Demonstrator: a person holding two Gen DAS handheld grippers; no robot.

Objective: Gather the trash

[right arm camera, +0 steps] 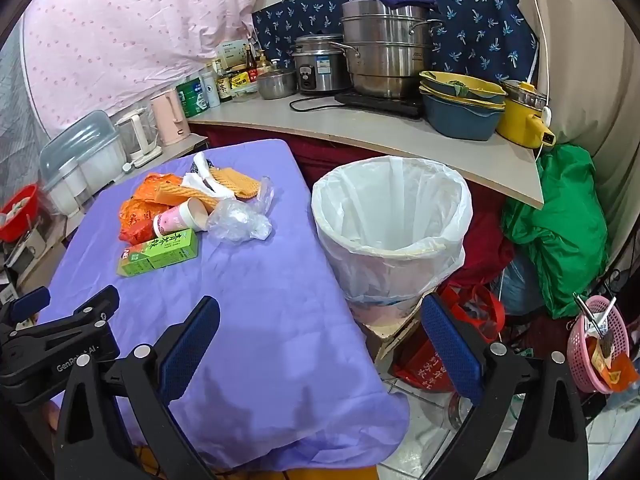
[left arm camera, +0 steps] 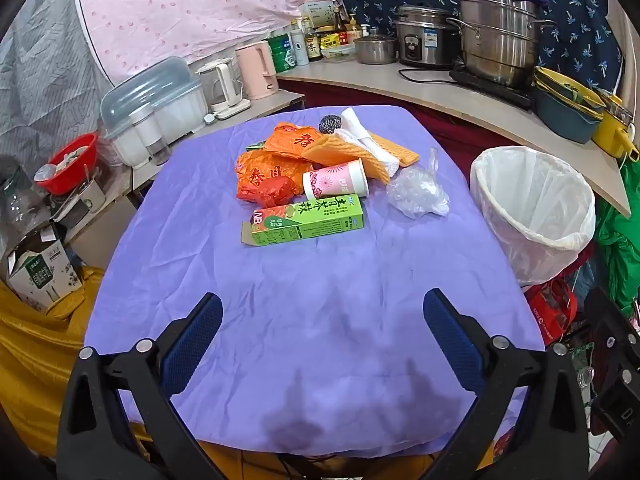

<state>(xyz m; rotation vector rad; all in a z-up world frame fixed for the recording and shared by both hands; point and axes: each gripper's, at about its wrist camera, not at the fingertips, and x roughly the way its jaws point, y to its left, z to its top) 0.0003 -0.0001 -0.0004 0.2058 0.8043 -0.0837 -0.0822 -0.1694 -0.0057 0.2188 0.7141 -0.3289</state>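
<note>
purple cloth (left arm camera: 320, 280) – green carton (left arm camera: 308, 220) fronts trash pile.

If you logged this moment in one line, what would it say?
left gripper: open, empty | right gripper: open, empty | trash pile: on purple cloth | lined bin: empty

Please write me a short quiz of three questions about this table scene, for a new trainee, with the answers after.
1. True or false: the paper cup stands upright on the purple cloth.
2. What lies nearest to the left gripper? A) green box B) steel scrubber C) clear plastic bag
3. Fill in: the bin beside the table is lined with a ___ bag.

Key
1. False; it lies on its side.
2. A.
3. White. The right gripper and the left both stand open, holding nothing.
</note>
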